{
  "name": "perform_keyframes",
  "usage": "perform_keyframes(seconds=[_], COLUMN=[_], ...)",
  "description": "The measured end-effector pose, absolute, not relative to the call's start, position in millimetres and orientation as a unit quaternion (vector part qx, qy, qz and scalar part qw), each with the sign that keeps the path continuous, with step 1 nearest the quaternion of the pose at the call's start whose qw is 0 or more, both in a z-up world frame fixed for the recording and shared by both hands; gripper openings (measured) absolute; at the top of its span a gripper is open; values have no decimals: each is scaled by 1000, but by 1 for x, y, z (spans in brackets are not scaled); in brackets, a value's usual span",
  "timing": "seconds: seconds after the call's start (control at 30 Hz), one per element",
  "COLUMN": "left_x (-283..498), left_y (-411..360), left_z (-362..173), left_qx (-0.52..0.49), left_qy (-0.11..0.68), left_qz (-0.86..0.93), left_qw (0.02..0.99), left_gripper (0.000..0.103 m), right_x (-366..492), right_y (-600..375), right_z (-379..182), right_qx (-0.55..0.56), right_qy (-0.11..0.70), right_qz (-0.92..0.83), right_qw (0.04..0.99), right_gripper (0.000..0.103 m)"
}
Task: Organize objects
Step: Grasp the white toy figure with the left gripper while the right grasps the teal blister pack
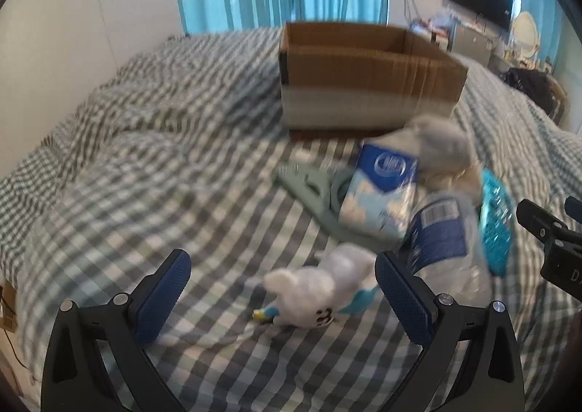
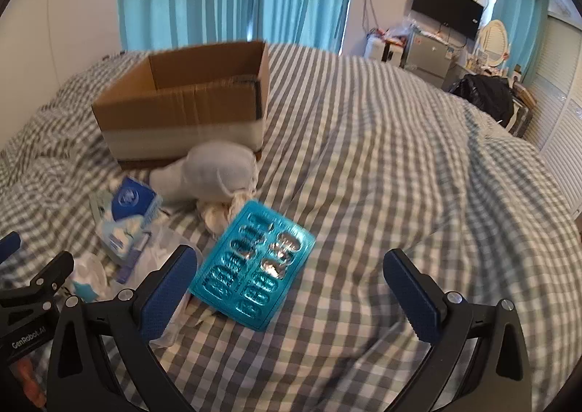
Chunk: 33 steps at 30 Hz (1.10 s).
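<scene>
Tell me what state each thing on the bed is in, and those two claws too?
Box: open, upright, looks empty.
Blister pack: lying flat, some pockets burst.
Bottle: on its side, looks empty.
Tissue pack: lying over the hanger.
Plush toy: lying down.
Socks: bundled by the box.
Left gripper: open, holding nothing.
Right gripper: open, holding nothing.

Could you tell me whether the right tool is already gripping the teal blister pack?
No, the right tool is open above the blister pack.
</scene>
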<state>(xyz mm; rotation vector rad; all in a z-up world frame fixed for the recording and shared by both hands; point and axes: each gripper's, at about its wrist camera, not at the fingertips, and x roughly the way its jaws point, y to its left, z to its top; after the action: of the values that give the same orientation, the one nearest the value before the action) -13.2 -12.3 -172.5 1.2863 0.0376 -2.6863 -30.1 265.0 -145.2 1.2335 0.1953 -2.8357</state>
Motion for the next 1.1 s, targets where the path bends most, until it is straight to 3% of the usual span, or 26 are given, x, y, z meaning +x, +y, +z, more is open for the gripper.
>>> perform_keyframes(seconds=[0.17,0.33,0.53,0.6,0.67,0.7,0.73,0.77,0.8,0.87,0.9,1.1], left_x=[-17,-23,-25,-25,-25,-24,-23,-21,-20,-17,-15,-2], left_y=[-5,10,4,5,6,8,10,13,13,12,12,11], left_z=[-192,-218,-216,-217,-216,-215,-214,-212,-210,-207,-204,-176], left_qx=[457,478,465,465,464,464,463,462,461,460,459,429], left_qy=[16,-28,-4,1,-2,-6,-13,-17,-19,-11,-6,-1], left_qz=[-888,-876,-884,-885,-885,-885,-886,-886,-887,-887,-888,-903], left_qw=[49,54,50,38,33,33,32,30,28,22,20,10], left_gripper=[103,103,103,98,81,73,70,70,70,70,70,70], right_x=[-46,-65,-76,-76,-75,-73,-71,-68,-63,-56,-53,-35], right_y=[261,259,263,267,270,270,270,271,273,275,275,273], right_z=[-167,-181,-200,-203,-204,-204,-203,-201,-196,-187,-182,-157], right_qx=[426,443,470,479,484,483,480,475,464,451,444,416], right_qy=[62,48,31,16,8,10,15,16,10,8,10,2], right_qz=[-902,-895,-882,-877,-874,-874,-876,-878,-884,-891,-894,-905], right_qw=[23,32,33,41,47,49,47,49,53,57,59,85], right_gripper=[103,103,102,93,84,73,72,65,38,32,23,9])
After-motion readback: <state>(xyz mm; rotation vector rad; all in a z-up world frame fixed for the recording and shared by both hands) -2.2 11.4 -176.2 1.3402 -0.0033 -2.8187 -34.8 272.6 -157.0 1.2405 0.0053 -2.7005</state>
